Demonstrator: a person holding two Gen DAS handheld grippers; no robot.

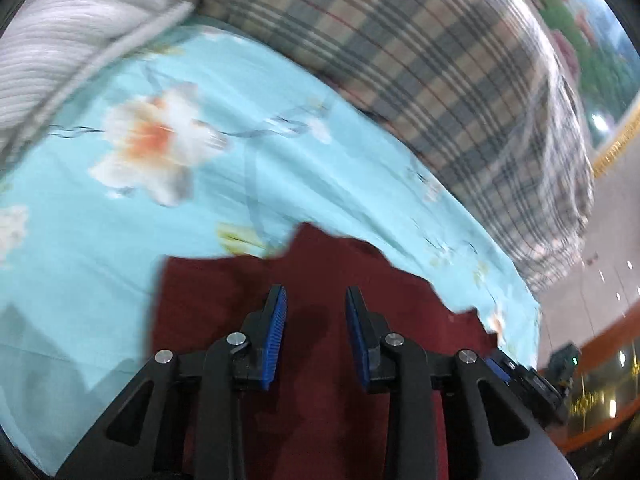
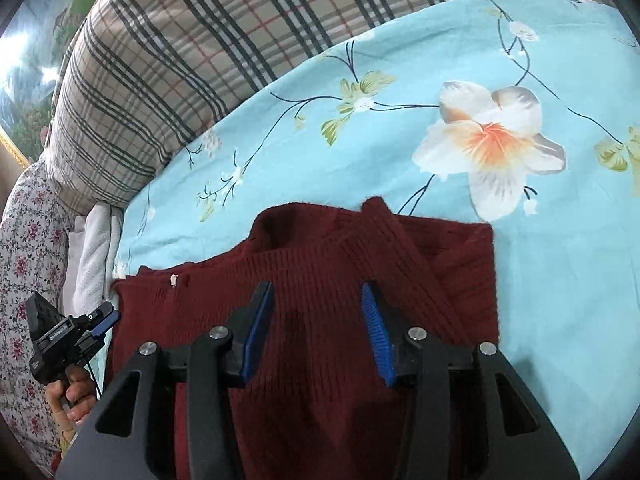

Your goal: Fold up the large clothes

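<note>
Blue ribbed pads [image 2: 378,328] line the right gripper [image 2: 316,296]; jaws spread wide w/ nothing between them, poised over a dark red knit sweater [image 2: 320,280]; sweater lies on a light blue floral sheet [image 2: 280,140], a ribbed sleeve folded diagonally across its body toward the right side, collar opening at the far edge, small white tag near its left edge. Left gripper [image 1: 316,300] likewise stands open, blue pads [image 1: 276,320] apart, empty, over the same sweater [image 1: 224,292]; left wrist view is motion-blurred, so the knit reads as flat red there. In the right wrist view the left gripper [image 2: 105,318] sits at the sweater's left edge, held by a hand [image 2: 70,396]. Beyond the sheet a plaid pillow [image 2: 160,60] rests along the far side; white folded cloth [image 2: 92,256] just beside the sheet's left edge; pink floral fabric [image 2: 28,240] further left; white ribbed fabric [image 1: 68,40] at upper left of the left wrist view.
</note>
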